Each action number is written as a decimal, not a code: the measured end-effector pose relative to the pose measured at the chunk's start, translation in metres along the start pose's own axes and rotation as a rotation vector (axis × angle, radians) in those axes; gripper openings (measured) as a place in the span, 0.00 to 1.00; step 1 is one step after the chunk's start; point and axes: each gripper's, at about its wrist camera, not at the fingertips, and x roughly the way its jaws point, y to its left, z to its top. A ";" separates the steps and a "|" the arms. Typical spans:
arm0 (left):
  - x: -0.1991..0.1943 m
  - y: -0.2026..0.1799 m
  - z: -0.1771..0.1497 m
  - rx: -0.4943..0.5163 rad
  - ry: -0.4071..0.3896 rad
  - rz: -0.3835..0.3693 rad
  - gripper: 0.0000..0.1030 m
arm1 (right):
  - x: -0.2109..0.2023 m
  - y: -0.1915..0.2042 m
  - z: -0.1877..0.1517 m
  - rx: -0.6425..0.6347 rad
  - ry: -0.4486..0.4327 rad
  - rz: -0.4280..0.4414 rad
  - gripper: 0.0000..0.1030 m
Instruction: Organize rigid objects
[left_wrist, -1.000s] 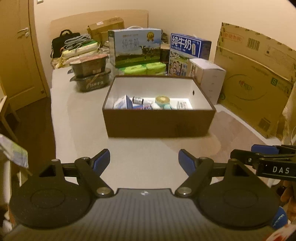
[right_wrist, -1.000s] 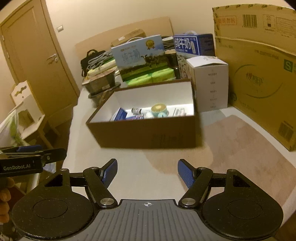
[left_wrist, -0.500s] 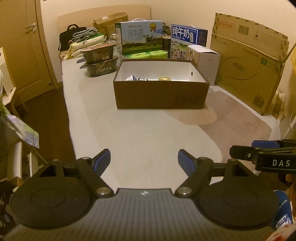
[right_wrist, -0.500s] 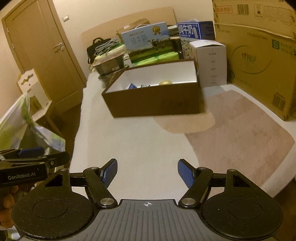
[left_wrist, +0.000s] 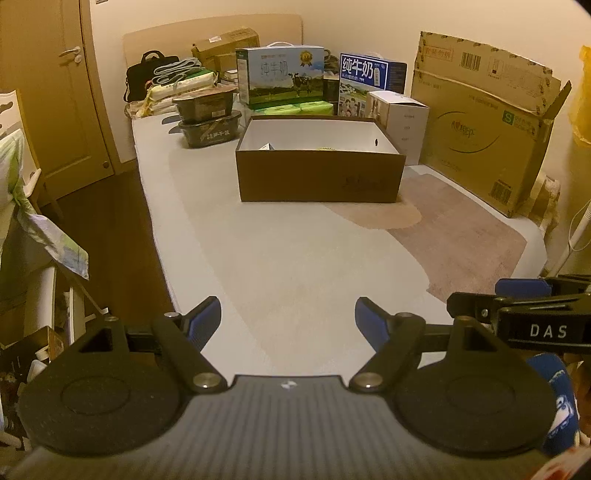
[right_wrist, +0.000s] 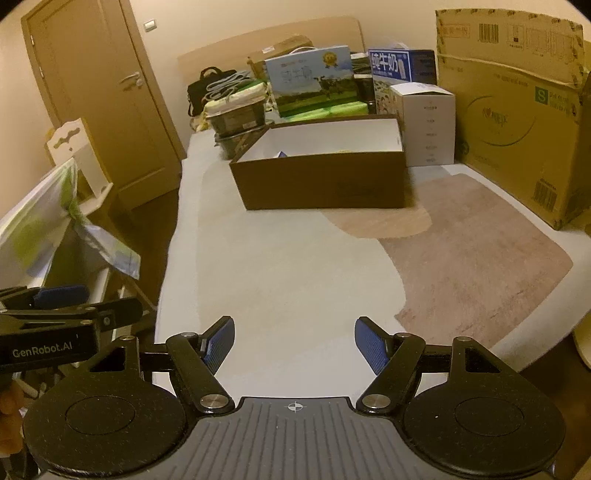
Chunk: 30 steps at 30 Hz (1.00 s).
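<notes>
Both grippers (left_wrist: 288, 319) farther back — brown box (left_wrist: 319, 179) part-filled

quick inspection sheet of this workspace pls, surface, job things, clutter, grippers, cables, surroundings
surface: pale bed cover, bare in the near half, with a brown mat on its right part
job's things: open brown box at the far end; only the tips of a few small items show over its rim
clutter: milk cartons, a white box, stacked dark trays and a black bag behind the box
grippers: left gripper open and empty; right gripper open and empty
cables: nothing seen
surroundings: wooden door on the left, large flattened cardboard against the right wall
</notes>
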 end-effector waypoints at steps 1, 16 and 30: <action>-0.001 0.000 -0.001 0.000 0.001 0.000 0.76 | 0.000 0.000 -0.001 0.001 0.001 0.001 0.70; -0.004 -0.001 -0.007 0.002 0.006 0.002 0.76 | -0.004 0.006 -0.009 -0.011 0.008 -0.007 0.70; -0.005 0.001 -0.008 0.003 0.006 0.002 0.76 | -0.003 0.004 -0.010 -0.016 0.021 -0.006 0.70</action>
